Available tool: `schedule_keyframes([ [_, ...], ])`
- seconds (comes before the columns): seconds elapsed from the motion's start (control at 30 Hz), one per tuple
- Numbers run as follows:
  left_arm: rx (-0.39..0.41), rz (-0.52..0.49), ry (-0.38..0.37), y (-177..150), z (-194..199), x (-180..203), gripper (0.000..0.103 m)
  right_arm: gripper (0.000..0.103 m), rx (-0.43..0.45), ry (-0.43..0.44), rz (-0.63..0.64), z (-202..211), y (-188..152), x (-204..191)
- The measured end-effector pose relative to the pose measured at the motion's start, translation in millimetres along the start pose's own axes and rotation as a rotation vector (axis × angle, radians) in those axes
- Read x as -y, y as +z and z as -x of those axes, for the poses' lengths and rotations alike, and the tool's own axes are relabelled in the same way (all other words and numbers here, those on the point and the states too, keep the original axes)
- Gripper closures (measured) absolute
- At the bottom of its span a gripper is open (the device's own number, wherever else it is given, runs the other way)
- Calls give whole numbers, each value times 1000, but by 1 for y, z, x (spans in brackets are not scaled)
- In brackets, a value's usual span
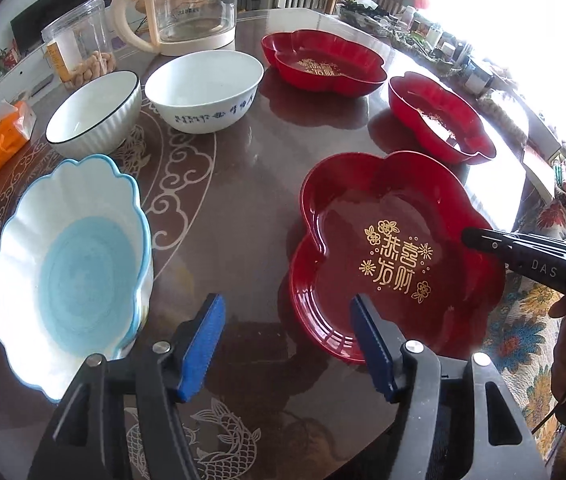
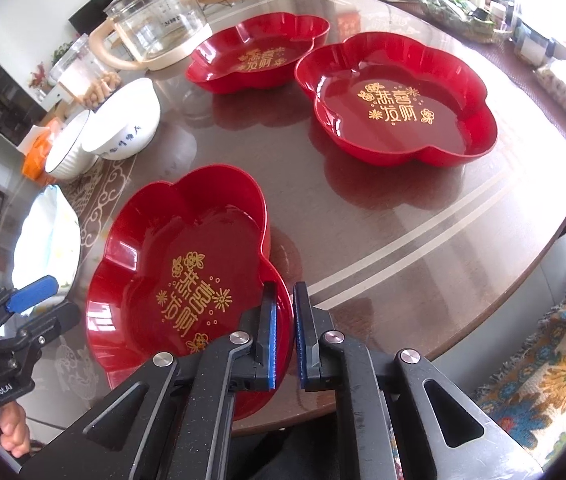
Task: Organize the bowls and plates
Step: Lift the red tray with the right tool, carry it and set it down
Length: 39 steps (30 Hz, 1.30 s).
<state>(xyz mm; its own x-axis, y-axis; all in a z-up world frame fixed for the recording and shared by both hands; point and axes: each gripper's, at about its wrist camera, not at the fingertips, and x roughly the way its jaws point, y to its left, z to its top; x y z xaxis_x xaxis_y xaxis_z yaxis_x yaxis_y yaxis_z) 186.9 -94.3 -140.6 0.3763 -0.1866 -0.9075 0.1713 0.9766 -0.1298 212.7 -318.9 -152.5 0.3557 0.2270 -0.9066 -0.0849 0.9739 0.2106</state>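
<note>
Right claw [image 2: 283,336] is nearly closed, its pads straddling the rim of the nearest red flower-shaped plate [image 2: 187,264] at the bench [image 2: 383,216] front edge, likely for stacking onto the two red plates [image 2: 399,100] behind. Left claw [image 1: 287,344] is held wide open and empty between plate and blue scalloped bowl [image 1: 71,272].

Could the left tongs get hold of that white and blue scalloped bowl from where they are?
Probably yes. The left tongs are open, holding nothing, and the scalloped bowl sits just to their left on the table with its rim exposed. Nothing lies between them; the nearest red plate is on the other side.
</note>
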Motion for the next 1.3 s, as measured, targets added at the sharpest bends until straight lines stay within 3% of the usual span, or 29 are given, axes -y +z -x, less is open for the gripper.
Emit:
schedule_keyframes([
  [0.07,-3,12,-3,-1,-8,2,39,93,0,-3,-5,-1,-3,4],
  [0.13,-19,27,2,1,-20,3,48,93,2,-3,-4,-1,-4,6],
  [0.2,-49,36,-1,3,-33,3,83,92,-6,-2,-4,-4,-5,8],
  [0.27,-47,46,-29,6,-37,4,95,92,-19,5,-9,-7,-6,12],
  [0.33,-32,50,-23,10,-30,7,96,94,-23,21,-9,-6,-8,11],
  [0.43,35,72,-79,17,15,4,97,94,23,10,2,17,-10,6],
  [0.6,172,34,-107,34,116,4,97,94,157,82,51,110,-9,-18],
  [0.73,211,28,-100,36,149,3,97,94,244,71,117,167,-7,-45],
  [0.87,156,42,-82,28,116,2,96,94,233,65,119,160,0,-48],
  [1.1,35,41,-17,2,24,12,95,93,63,38,48,57,-11,-12],
  [1.3,21,14,38,-3,-9,18,95,92,33,41,-6,15,-19,8],
])
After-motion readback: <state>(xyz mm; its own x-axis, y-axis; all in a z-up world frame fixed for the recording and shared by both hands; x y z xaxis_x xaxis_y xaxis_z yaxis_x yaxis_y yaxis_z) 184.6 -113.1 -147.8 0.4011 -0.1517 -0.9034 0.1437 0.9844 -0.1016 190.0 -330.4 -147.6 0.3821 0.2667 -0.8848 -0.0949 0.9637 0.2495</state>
